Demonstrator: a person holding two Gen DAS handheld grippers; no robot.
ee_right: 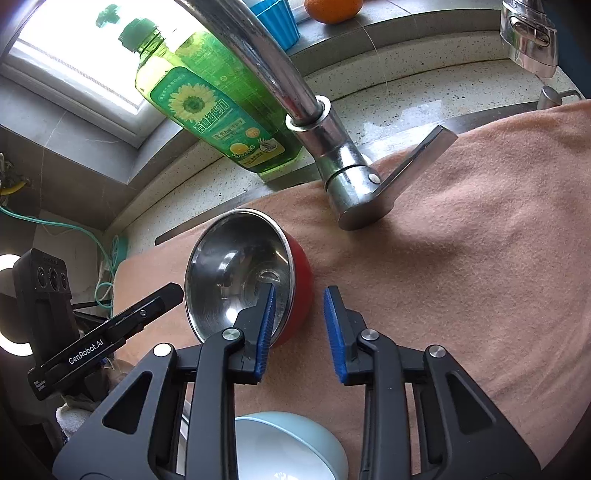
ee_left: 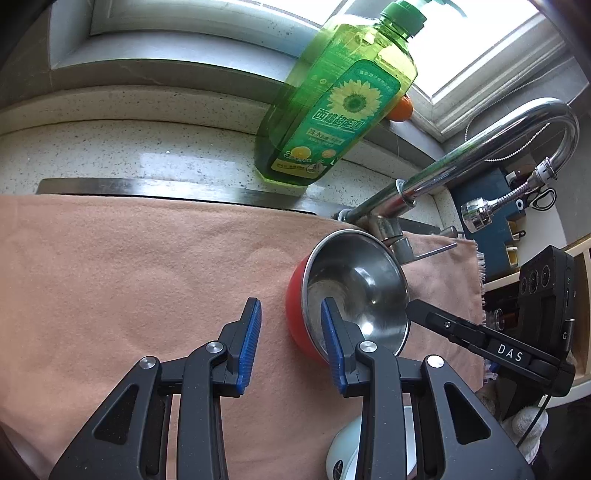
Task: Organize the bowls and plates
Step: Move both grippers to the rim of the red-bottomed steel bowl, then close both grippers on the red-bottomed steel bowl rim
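A red bowl with a steel inside (ee_left: pixel 354 291) stands on a peach towel (ee_left: pixel 129 266) by the tap base; it also shows in the right wrist view (ee_right: pixel 240 273). My left gripper (ee_left: pixel 291 332) is open, its right finger over the bowl's near rim, its left finger outside on the towel. My right gripper (ee_right: pixel 299 321) is open, its left finger over the bowl's rim, its right finger outside. A pale blue bowl (ee_right: pixel 288 446) lies close under the right gripper; part of it shows in the left wrist view (ee_left: pixel 343 450).
A chrome tap (ee_right: pixel 332 147) with a lever handle rises just behind the red bowl. A green dish soap bottle (ee_left: pixel 332 99) stands on the speckled counter behind. An orange (ee_right: pixel 332 9) and a blue cup (ee_right: pixel 277 18) sit on the window ledge.
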